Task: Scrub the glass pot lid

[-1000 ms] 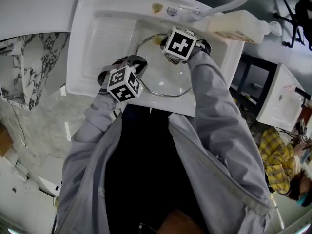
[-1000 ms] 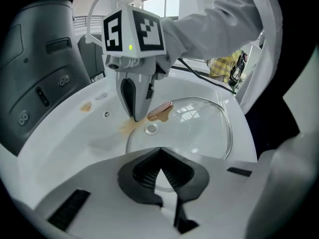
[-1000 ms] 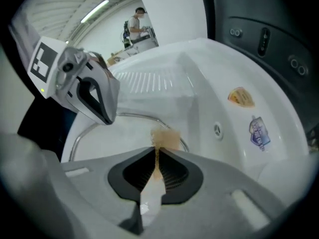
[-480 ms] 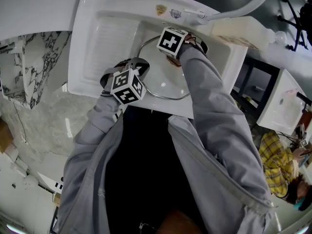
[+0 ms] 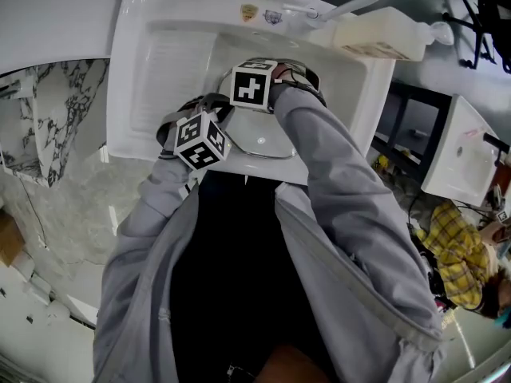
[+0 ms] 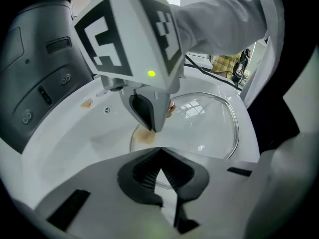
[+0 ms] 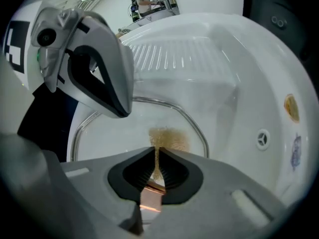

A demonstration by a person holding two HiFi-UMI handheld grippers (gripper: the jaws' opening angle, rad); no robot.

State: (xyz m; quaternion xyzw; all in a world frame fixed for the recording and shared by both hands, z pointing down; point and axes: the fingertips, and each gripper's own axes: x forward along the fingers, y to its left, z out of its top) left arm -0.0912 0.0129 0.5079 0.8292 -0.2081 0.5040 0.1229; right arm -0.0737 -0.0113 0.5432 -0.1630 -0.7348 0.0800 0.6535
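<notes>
Right tool point(image 7: 157, 152), clenching a brown pad point(image 7: 169, 139), slid left over the glass lid point(image 7: 112, 138); left tool point(image 6: 159, 151) clenched.

A white sink point(image 5: 156, 70) holds the glass pot lid point(image 5: 267, 140) flat in its basin.

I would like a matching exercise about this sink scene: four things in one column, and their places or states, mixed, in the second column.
1 glass pot lid
2 brown pad
3 cream bottle
4 left hand-held gripper

A jaws shut
B at the far right corner of the sink
C lying in the sink basin
D gripped by the right hand-held gripper

Pairs: 1-C, 2-D, 3-B, 4-A.
</notes>
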